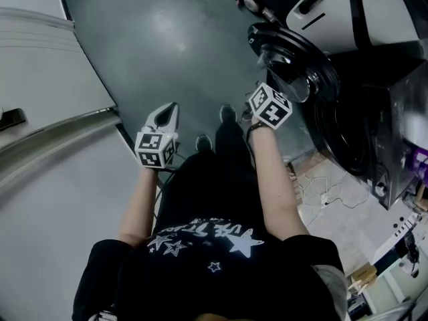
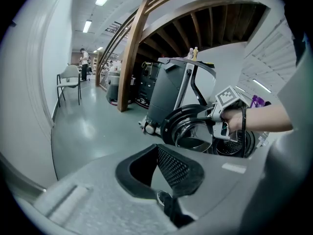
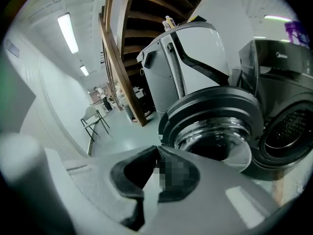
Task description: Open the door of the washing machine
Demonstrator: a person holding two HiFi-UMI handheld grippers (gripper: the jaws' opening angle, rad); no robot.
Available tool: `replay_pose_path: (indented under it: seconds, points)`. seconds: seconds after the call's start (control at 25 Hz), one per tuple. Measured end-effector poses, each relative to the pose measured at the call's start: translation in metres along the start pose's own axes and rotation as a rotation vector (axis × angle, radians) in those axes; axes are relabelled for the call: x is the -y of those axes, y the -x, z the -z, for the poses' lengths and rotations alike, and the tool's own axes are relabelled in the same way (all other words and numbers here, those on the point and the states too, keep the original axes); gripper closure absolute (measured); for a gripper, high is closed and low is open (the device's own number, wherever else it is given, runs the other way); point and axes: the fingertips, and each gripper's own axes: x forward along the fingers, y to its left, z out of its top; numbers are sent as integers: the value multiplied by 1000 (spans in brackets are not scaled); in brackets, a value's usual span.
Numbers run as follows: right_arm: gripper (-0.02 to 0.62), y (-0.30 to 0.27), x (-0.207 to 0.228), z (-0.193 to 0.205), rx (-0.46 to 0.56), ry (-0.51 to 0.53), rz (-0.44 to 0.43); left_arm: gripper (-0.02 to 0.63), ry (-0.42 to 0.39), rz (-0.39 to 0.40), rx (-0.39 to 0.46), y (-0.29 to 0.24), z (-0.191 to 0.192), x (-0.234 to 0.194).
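Standing with its drum opening exposed, the dark front-loading washing machine (image 1: 364, 139) looks to have little of the task left, so the likely hazards are about undoing it. Its round black-rimmed door with the bulging glass bowl (image 1: 284, 62) hangs swung out to the side, clear of the drum and close to the neighbouring grey-and-white appliance (image 3: 195, 58). A further shove could knock the rim against that casing or strain the hinge, while a nudge the other way could swing the door back toward the opening.

The right tool (image 3: 157, 151) is the probable cause of either. Its jaws are pressed together with nothing between them, and it sits just beside the door's rim, though no view shows whether it touches. With no hold on the door, it can only bump it, and its hard tip could scuff the glass.

The left tool (image 2: 157, 148), jaws likewise together and empty, hangs over the glossy grey floor (image 1: 167, 39), well apart from the machine, and poses little risk.

Loose pale cable (image 1: 324, 196) lies at the machine's foot and could catch a shoe.
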Motion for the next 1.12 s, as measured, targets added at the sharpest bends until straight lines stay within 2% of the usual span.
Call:
replay_pose_path:
  seconds: [0.28,0.56,0.84,1.12]
  points:
    - [592,87,-11,15,31,57,-22,595,-37,53,16,45,14,13]
    - [592,145,-7,25,1,129,-33,595,-73,110,15,72,20,47]
    - [592,184,14,14,34,153,-39,595,-106,153,35,77,2,77]
    - [592,236,62,26,51,152,-3,595,-182,187,52,81,-5,122]
